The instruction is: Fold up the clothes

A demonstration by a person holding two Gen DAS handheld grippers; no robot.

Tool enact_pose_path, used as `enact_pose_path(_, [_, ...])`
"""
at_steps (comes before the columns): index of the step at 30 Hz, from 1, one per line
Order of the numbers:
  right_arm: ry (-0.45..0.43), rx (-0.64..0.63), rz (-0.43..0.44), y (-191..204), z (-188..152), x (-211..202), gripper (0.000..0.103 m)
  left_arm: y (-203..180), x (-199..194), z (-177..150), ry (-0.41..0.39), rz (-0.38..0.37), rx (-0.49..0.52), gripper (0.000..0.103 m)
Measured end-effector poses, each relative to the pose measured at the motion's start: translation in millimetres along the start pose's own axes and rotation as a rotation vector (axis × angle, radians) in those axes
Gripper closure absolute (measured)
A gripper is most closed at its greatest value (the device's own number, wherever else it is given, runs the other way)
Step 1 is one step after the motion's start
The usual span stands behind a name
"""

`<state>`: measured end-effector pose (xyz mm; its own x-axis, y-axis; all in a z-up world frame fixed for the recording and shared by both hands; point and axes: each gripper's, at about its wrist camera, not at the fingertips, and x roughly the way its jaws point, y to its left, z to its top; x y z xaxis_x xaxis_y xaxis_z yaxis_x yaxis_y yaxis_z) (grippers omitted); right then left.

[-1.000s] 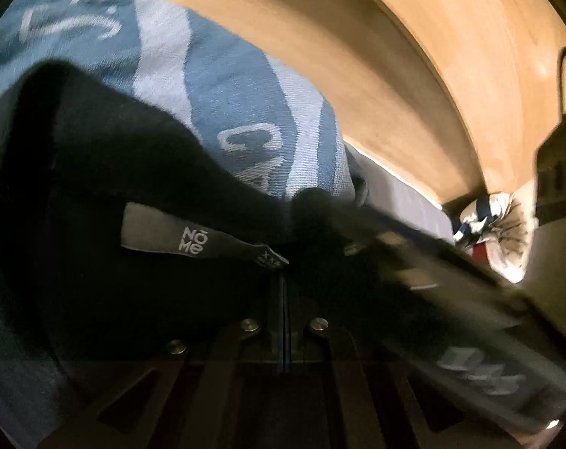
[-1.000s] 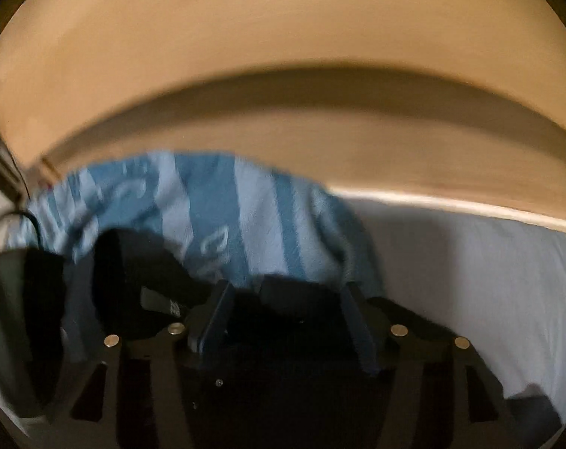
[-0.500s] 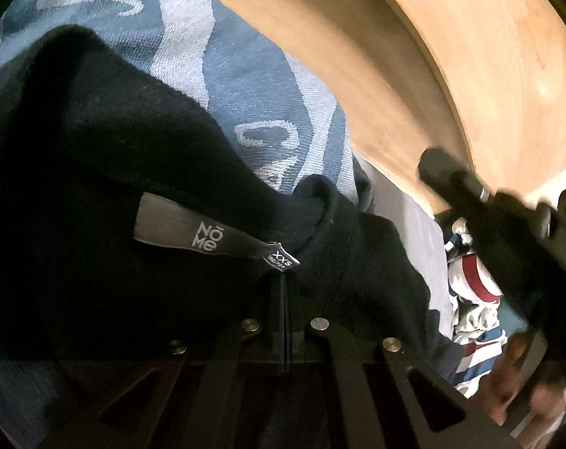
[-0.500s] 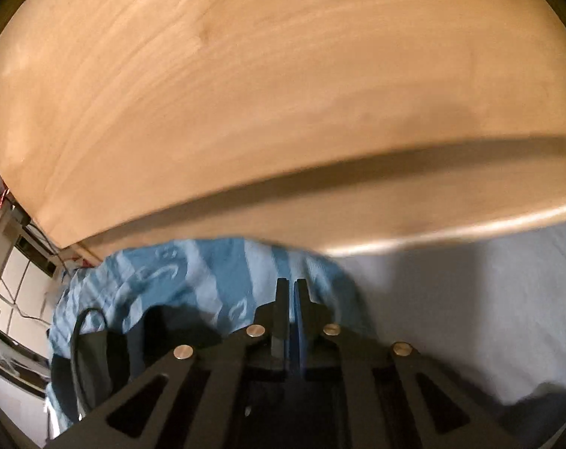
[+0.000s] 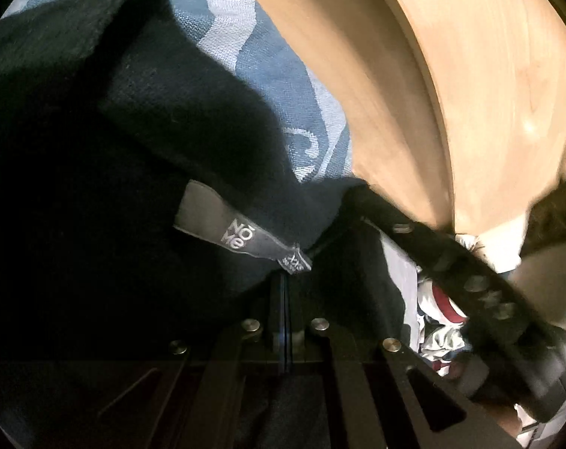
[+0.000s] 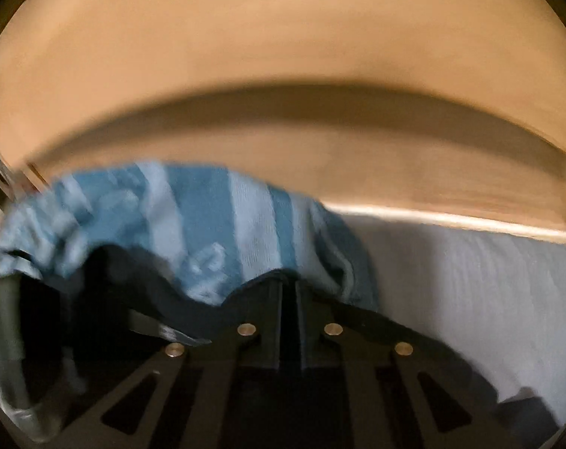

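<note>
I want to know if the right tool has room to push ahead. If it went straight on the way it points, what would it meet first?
Probably the blue striped cloth, which lies just beyond the right tool; the tool is shut on the black garment. Depth is uncertain.

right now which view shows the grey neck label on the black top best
The left wrist view. The grey label lies sharp and near on the black top, its print readable, just beyond the shut left gripper. The right wrist view gives only a blurred grey strip that may be it.
</note>
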<state>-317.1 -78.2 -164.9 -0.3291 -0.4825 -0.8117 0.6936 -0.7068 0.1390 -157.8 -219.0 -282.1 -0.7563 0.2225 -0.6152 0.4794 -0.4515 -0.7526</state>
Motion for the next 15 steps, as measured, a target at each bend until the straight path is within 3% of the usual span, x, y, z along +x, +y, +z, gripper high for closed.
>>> enact_pose_path(2, [-0.073,0.029,0.045,-11.9,-4.9,-17.3,0.101,1.5,-0.3,0.0,0.004,0.003,-0.008,0.101])
enact_pose_path(5, [-0.109,0.060,0.022,-27.9,-10.3,-27.8,0.102,2.8,-1.2,0.3,0.009,0.000,-0.020,0.101])
enact_pose_path(8, [-0.126,0.139,0.103,-43.6,-14.5,-41.0,0.096,2.6,-9.8,2.2,0.017,0.017,-0.064,0.101])
enact_pose_path(11, [-0.108,0.162,0.133,-47.4,-18.8,-54.7,0.096,-4.2,-34.0,7.9,-0.064,0.019,-0.054,0.101])
enact_pose_path(15, [-0.018,0.245,0.150,-47.5,-22.9,-38.4,0.096,-19.3,-19.1,30.5,-0.028,0.155,0.053,0.101])
